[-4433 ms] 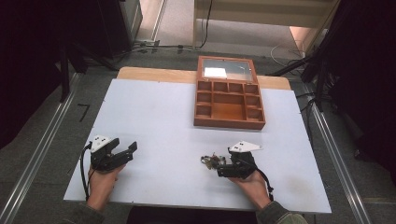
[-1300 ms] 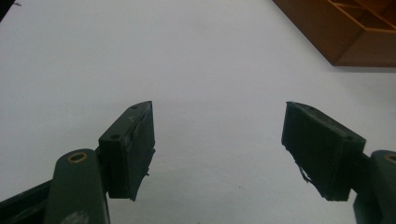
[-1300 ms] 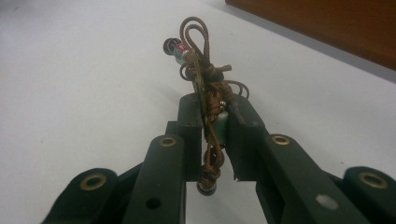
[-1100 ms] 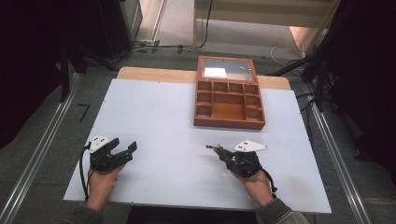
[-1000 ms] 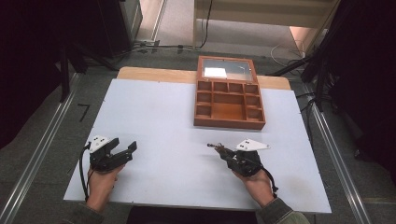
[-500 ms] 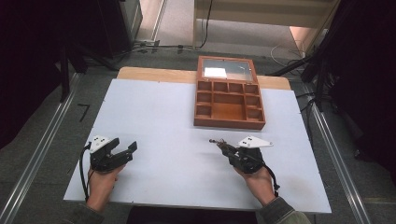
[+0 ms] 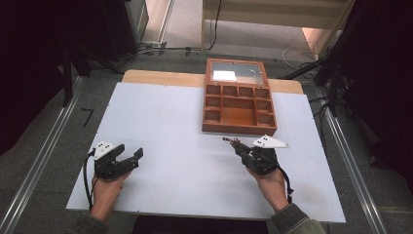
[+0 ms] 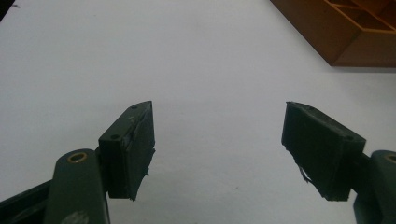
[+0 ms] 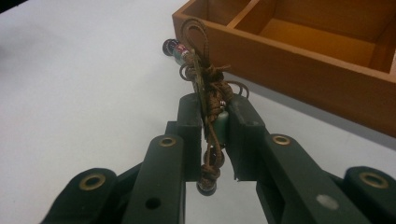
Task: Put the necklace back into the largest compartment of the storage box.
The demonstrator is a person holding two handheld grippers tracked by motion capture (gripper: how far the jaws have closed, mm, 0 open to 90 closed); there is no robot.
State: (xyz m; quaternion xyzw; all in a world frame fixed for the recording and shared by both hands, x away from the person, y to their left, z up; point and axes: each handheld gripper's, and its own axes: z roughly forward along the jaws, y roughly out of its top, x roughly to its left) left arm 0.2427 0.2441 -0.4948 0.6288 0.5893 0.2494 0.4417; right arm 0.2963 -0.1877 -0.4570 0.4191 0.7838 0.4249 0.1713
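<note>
Right black two-jaw gripper (image 9: 212, 135) clamped tight on a knotted brown cord bracelet with small beads and metal rings (image 9: 205, 84) — jaws nearly together, cord pinched between the pads, a loop and a dark bead sticking out past the tips toward 12 o'clock, another bead hanging below the jaws. In the high view, same gripper (image 7: 242, 147) held in the right hand (image 7: 272, 183) at about 4 o'clock on the table, bracelet (image 7: 233, 142) poking out toward 10 o'clock, lifted near the front wall of the box but apart from it.

Left black two-jaw gripper (image 8: 219, 144) spread wide, nothing between the pads, only bare white surface beyond. In the high view, sitting low at about 8 o'clock (image 7: 131, 157), gripped by the left hand (image 7: 106, 190), well apart from the right one.

Beyond the right jaws at 1 o'clock: an open reddish-brown wooden box with many small compartments (image 9: 299, 60) — nearest compartments look bare. From above, the box (image 7: 238, 127) at about 1 o'clock on the white rectangular tabletop (image 7: 165, 112), its glass-panelled lid (image 7: 237, 74) laid back toward 12 o'clock, a pale rectangle showing in the glass. No readable brand, label or writing anywhere.
</note>
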